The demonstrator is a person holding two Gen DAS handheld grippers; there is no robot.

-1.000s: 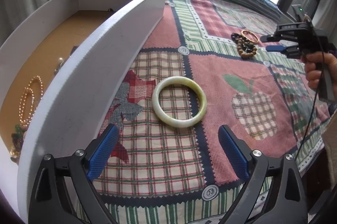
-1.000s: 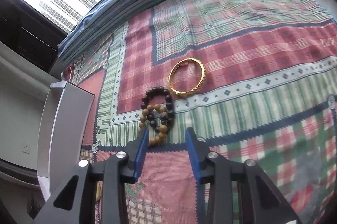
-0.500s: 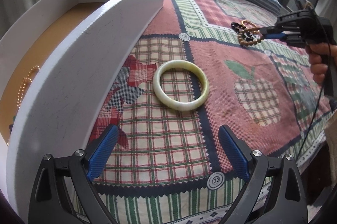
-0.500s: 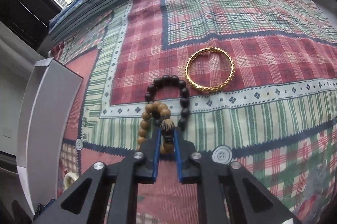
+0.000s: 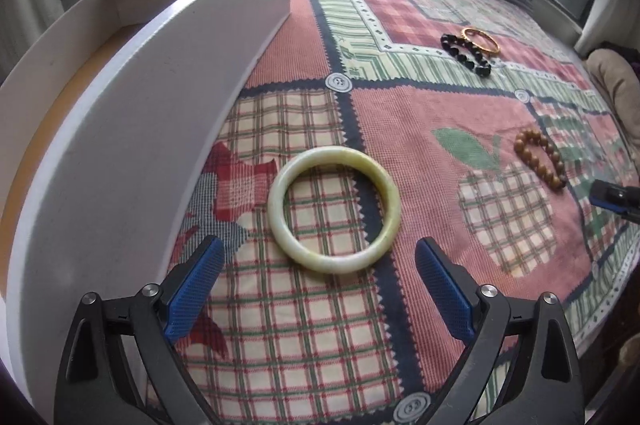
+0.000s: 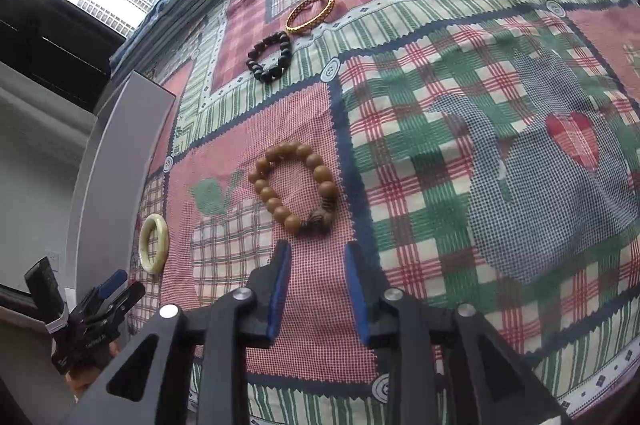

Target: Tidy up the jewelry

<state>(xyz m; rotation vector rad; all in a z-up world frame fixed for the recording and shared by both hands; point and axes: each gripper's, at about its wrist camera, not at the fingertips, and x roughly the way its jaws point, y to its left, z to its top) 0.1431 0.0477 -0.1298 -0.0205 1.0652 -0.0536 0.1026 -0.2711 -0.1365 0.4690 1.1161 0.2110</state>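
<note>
A pale green jade bangle (image 5: pixel 334 209) lies on the patchwork cloth just ahead of my open left gripper (image 5: pixel 316 285); it also shows in the right wrist view (image 6: pixel 153 244). A brown wooden bead bracelet (image 6: pixel 298 187) lies flat on the cloth just beyond my open, empty right gripper (image 6: pixel 318 273), and shows in the left wrist view (image 5: pixel 540 158). A black bead bracelet (image 6: pixel 272 57) and a gold bangle (image 6: pixel 311 12) lie farther back. A white box (image 5: pixel 160 97) stands at the left.
The patchwork cloth (image 5: pixel 400 113) covers the table. The white box wall (image 6: pixel 116 161) runs along the left side. A beige cushion (image 5: pixel 616 85) lies at the right edge. The left gripper (image 6: pixel 112 299) shows at the lower left of the right wrist view.
My right gripper carried the brown bead bracelet away from the black one toward the near right, set it down and opened. My left gripper moved closer to the jade bangle.
</note>
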